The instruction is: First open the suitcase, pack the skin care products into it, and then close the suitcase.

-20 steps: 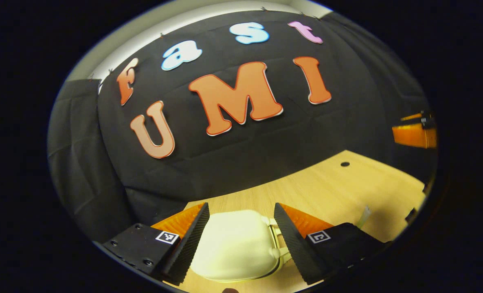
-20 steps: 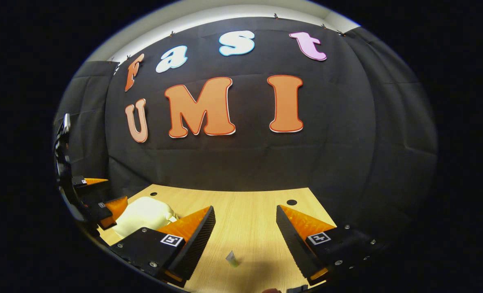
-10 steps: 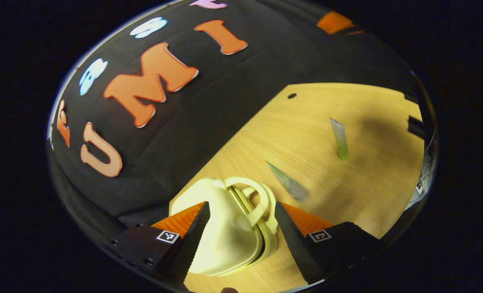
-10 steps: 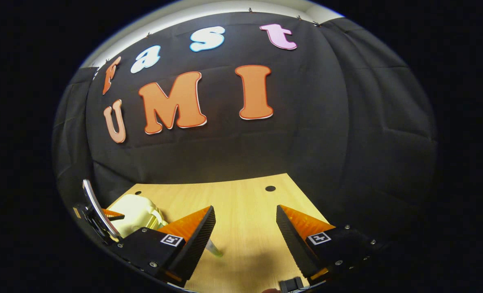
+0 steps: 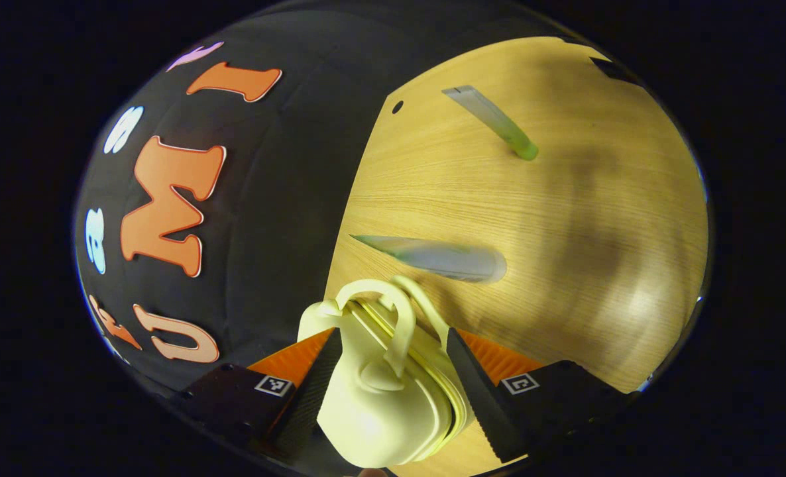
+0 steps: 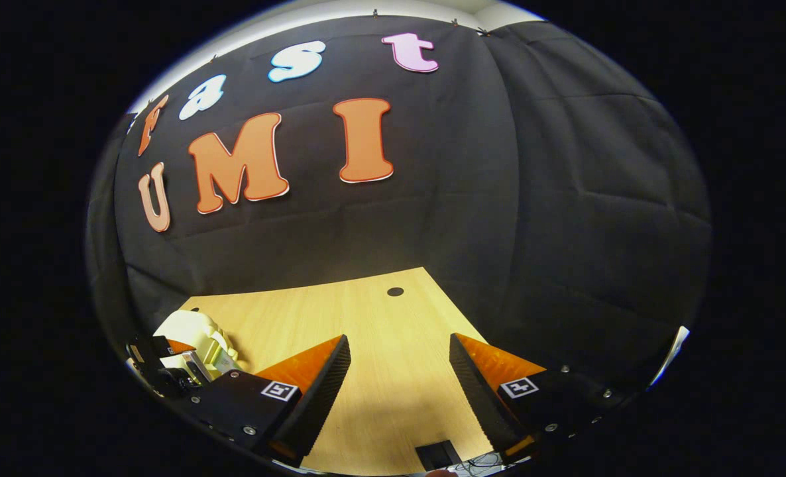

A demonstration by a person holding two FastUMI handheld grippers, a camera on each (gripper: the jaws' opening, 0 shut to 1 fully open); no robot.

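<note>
black cloth booth wall (image 6: 565, 199) behind and beside a light wooden surface (image 5: 598, 265), seen tilted sharply in the left gripper view and level in the right gripper view. small round dark hole (image 5: 397, 106) in the surface near its far edge, seen again in the right gripper view (image 6: 395, 291).

small cream-coloured suitcase (image 5: 383, 391), closed, with two looped handles arching over its top, sitting between the fingers of the left hand-held gripper (image 5: 390, 381). both fingers close against its sides, near the rounded shell; true pressing contact hard to confirm. same suitcase at the far left of the surface in the right gripper view (image 6: 191, 334), with the left hand-held gripper just in front of it, partly hidden.

right hand-held gripper (image 6: 399, 384) spread wide apart, holding nothing, hovering above bare wood (image 6: 393, 397).

two skin care tubes lying flat on the surface, well apart from each other. larger pale tube (image 5: 433, 255), blurred, just beyond the suitcase handles, tapering to a point toward the cloth wall. smaller translucent tube with a green cap (image 5: 492, 122) farther off, near the hole, cap end pointing away from the wall.

small dark rectangular object (image 6: 437, 455) at the near edge of the surface, under the right hand-held gripper; too unclear to name.
</note>
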